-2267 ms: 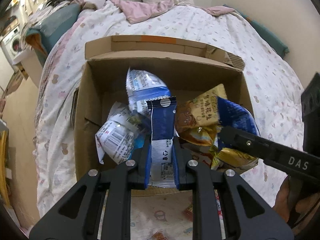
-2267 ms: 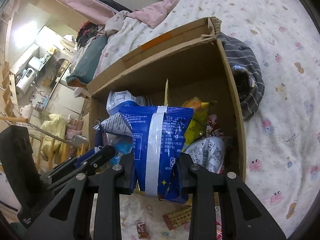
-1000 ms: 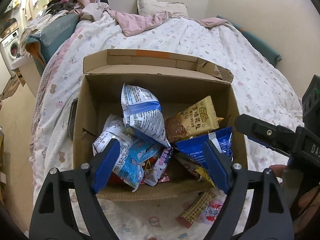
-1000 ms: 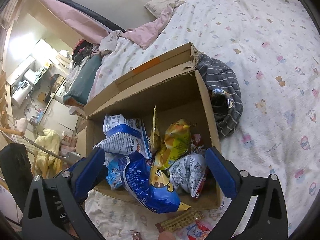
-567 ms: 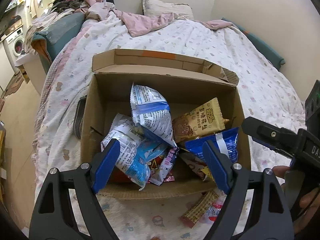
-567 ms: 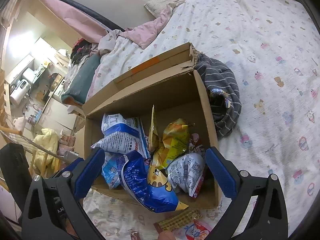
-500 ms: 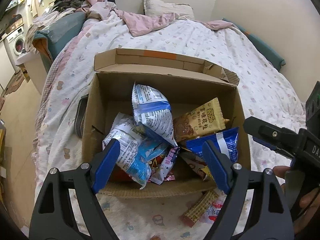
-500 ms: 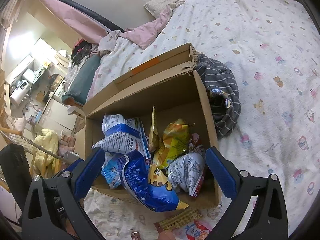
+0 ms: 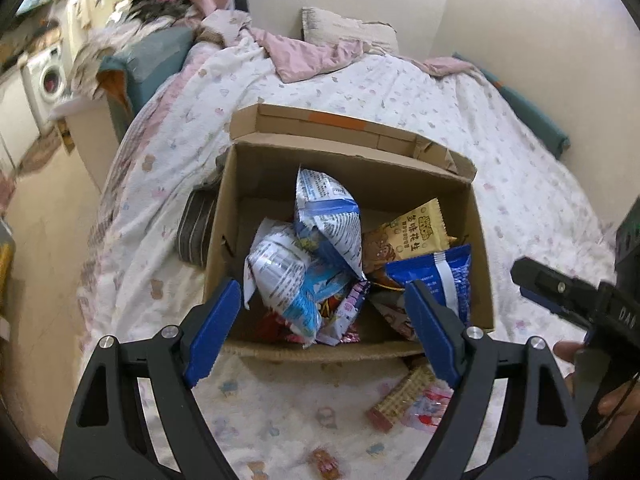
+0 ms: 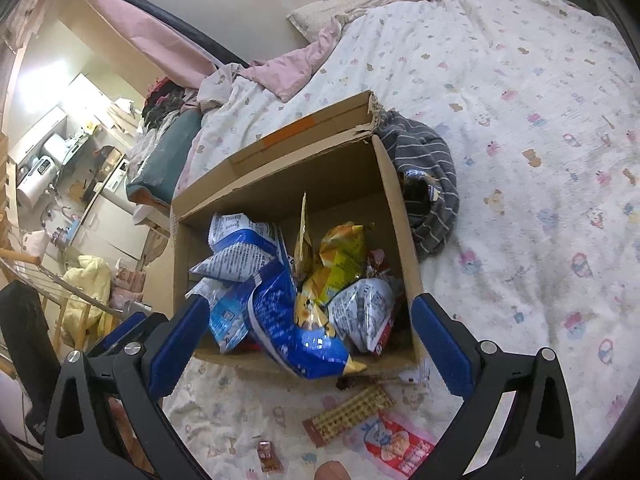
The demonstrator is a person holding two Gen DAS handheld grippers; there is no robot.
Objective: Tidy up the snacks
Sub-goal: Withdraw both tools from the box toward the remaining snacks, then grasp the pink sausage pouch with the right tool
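A cardboard box [image 9: 476,216] [image 10: 394,204] sits on the bed, filled with several snack bags: white-and-blue bags [image 9: 326,216], a tan peanut bag [image 9: 416,230], a dark blue bag [image 9: 436,276] [image 10: 288,328] and a yellow bag [image 10: 340,258]. My left gripper [image 9: 324,332] hangs open above the box's near edge, nothing between its fingers. My right gripper [image 10: 310,336] is open too, empty, over the same edge. On the sheet in front of the box lie a wafer bar [image 10: 348,414] [image 9: 400,398], a red-and-white packet [image 10: 394,446] and a small candy [image 10: 268,456].
A grey striped cloth [image 10: 428,184] lies against the box's right side. The patterned bedsheet [image 10: 540,160] spreads right. Pink blanket and pillow [image 9: 344,32] are at the head. The floor drops off left of the bed [image 9: 36,240].
Both grippers let go of their blue bags, which now lie in the box, and opened wide. Since then both have drawn back a little from the box.
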